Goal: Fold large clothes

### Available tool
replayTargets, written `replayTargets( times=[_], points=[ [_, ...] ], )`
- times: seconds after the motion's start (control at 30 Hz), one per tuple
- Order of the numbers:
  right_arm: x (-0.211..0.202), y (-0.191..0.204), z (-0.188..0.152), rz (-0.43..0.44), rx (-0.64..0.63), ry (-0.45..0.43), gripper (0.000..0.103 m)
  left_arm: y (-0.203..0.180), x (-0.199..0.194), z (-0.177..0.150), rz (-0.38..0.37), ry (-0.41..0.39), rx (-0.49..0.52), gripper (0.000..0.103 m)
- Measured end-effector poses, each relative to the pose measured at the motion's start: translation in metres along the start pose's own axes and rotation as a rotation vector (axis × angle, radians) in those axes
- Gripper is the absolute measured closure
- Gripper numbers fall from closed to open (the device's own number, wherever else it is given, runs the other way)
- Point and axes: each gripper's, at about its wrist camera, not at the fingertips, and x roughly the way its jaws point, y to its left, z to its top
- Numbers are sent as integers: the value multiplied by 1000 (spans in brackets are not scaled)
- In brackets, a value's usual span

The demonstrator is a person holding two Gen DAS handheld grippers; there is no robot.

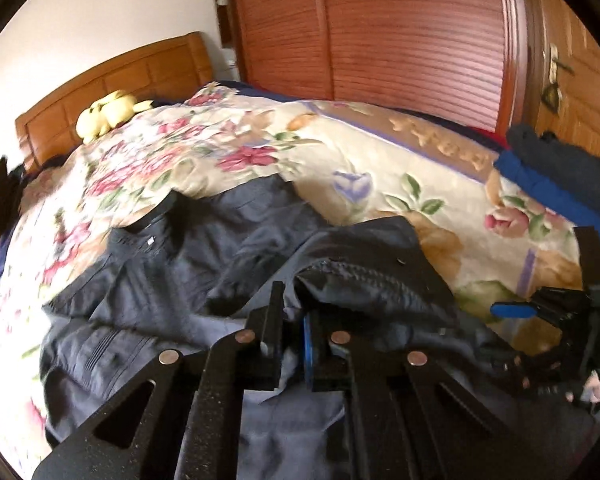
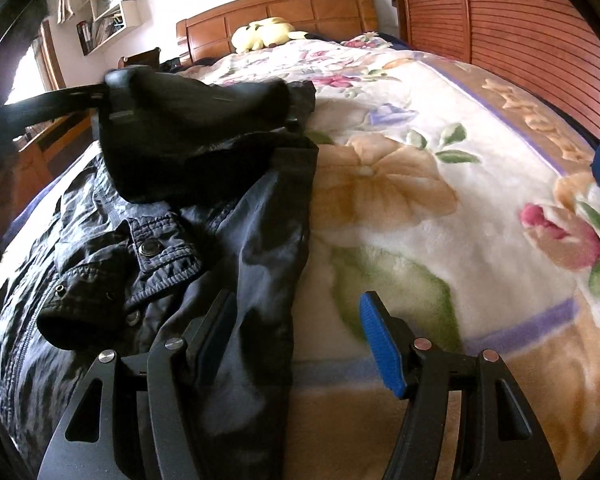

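Left wrist view, left gripper (image 1: pixel 294 320) pinching jacket (image 1: pixel 172 280), unseen from right

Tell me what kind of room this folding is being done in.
Very likely a home bedroom: a bed with a carved wooden headboard, a floral fleece blanket spread over it, and a yellow plush toy at its head.

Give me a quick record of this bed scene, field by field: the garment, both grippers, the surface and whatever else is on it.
garment: dark jacket, spread unfolded
surface: floral blanket on the bed
left gripper: jaws shut on a fold of jacket fabric
right gripper: jaws open, jacket edge between them, not pinched
other items: yellow plush toy by the headboard; blue and dark folded clothes at the blanket's edge
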Motion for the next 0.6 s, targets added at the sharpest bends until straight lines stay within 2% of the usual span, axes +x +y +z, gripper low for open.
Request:
replayTargets(
  times=[0.1, 0.23, 0.3, 0.47, 0.6],
  points=[
    [2, 2, 1, -10, -8, 9, 37, 20, -6, -19, 2, 50, -28, 92],
    [7, 6, 3, -24, -19, 22, 37, 35, -10, -52, -12, 109, -68, 75],
    [8, 7, 4, -28, -24, 27, 37, 40, -17, -66, -14, 113, -79, 71],
    [10, 8, 6, -39, -35, 37, 37, 53, -39, -96, -29, 121, -151, 69],
    [11, 9, 6, -44, -43, 40, 37, 42, -55, -105, -54, 91, -158, 68]
  ],
)
